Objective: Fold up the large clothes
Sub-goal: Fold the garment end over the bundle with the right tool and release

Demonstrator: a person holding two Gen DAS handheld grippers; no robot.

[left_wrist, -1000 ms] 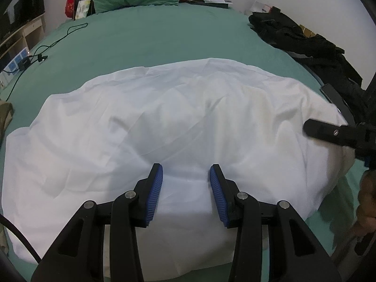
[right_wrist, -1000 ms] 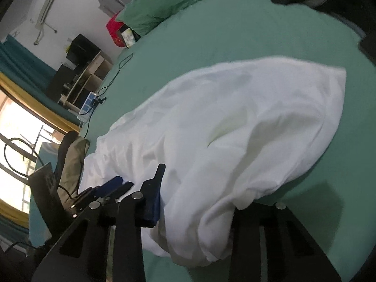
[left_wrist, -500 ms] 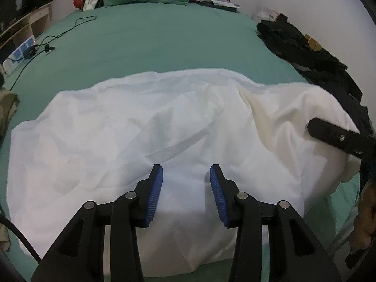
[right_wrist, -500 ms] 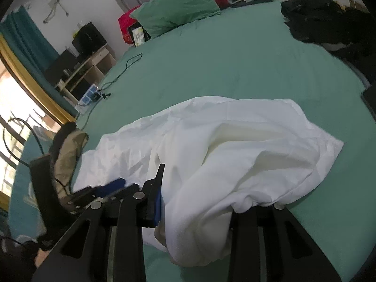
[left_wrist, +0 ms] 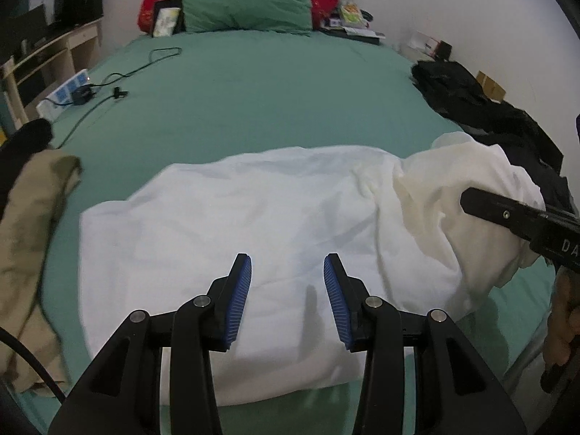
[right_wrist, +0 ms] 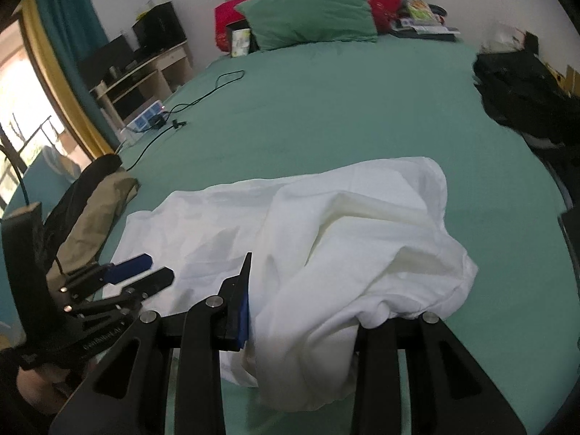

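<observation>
Lifting white garment (right_wrist: 326,239) corner, near bed's (left_wrist: 275,101) foot edge: my right gripper (right_wrist: 301,311) seemingly clamped on bunched cloth, one pad hidden. Left gripper (left_wrist: 287,282) half-open, empty above garment. Next: carry corner across.

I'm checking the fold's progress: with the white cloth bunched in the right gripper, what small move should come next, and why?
Probably carry the right gripper and its bunched edge across the white garment toward the far side. That gripper is shut on a thick wad, the rest lies spread on the green bed, and the left gripper hovers open above it, holding nothing.
</observation>
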